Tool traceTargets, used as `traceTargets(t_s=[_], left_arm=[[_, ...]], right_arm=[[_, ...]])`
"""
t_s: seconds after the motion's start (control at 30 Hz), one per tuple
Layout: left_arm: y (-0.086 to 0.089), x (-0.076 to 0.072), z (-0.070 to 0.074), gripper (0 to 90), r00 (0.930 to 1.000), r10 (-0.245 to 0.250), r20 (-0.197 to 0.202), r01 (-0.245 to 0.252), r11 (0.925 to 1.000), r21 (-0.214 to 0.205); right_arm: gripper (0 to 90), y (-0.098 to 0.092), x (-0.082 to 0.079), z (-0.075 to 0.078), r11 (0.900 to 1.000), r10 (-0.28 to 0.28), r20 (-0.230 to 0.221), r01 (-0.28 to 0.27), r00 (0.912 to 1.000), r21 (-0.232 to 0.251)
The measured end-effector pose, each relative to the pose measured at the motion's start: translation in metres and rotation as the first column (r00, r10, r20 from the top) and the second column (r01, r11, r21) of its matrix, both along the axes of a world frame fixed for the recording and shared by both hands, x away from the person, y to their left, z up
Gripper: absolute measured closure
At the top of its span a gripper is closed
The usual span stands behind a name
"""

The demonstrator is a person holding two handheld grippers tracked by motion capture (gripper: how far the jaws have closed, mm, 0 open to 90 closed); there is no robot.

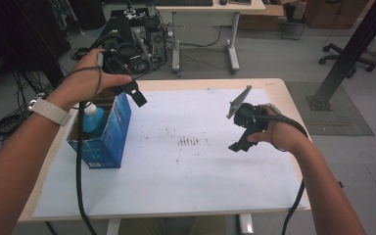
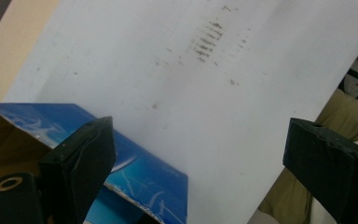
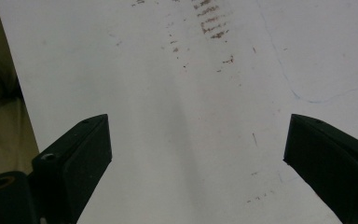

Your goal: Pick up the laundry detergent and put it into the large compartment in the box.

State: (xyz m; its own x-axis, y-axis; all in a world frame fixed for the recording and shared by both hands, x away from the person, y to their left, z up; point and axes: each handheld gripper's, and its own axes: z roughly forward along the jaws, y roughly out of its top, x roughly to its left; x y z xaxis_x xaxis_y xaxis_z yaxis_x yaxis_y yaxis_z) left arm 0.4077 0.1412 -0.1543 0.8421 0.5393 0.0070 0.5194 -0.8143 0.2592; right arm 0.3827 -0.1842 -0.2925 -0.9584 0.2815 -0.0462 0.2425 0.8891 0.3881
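the high view looks forward and down from above the person's side, taking in the whole tabletop point(image 1: 269, 88) and the floor beyond. the left gripper view looks down between its fingers point(image 2: 81, 163) from close above the white sheet point(image 2: 242, 107) and blue box point(image 2: 140, 177). the right gripper view looks down, close over that sheet. all three share its brown smudges point(image 1: 188, 142).

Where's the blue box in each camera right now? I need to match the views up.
High view: the blue box stands open-topped at the table's left side, below the left hand-held gripper, with a bottle inside.
Left gripper view: its blue wall fills the lower left, behind the near jaw.
Right gripper view: I can't find the box here.
Shared landmark: the patch of dark smudges on the white sheet.
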Motion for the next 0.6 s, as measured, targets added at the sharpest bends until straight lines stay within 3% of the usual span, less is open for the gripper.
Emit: traceTargets(t_s=[0.23,0.6], left_arm=[[-0.008,-0.005,-0.002,9.4,0.9962,-0.082,-0.029,0.082,0.9966,0.002],[-0.017,-0.014,-0.004,9.2,0.9854,-0.164,-0.045,0.165,0.9864,0.002]], right_arm=[[7.5,0.001,0.0,0.001,1.0,-0.001,0.002,0.001,1.0,-0.001],[7.5,0.002,-0.001,0.004,1.0,0.005,0.008,-0.005,1.0,-0.002]])
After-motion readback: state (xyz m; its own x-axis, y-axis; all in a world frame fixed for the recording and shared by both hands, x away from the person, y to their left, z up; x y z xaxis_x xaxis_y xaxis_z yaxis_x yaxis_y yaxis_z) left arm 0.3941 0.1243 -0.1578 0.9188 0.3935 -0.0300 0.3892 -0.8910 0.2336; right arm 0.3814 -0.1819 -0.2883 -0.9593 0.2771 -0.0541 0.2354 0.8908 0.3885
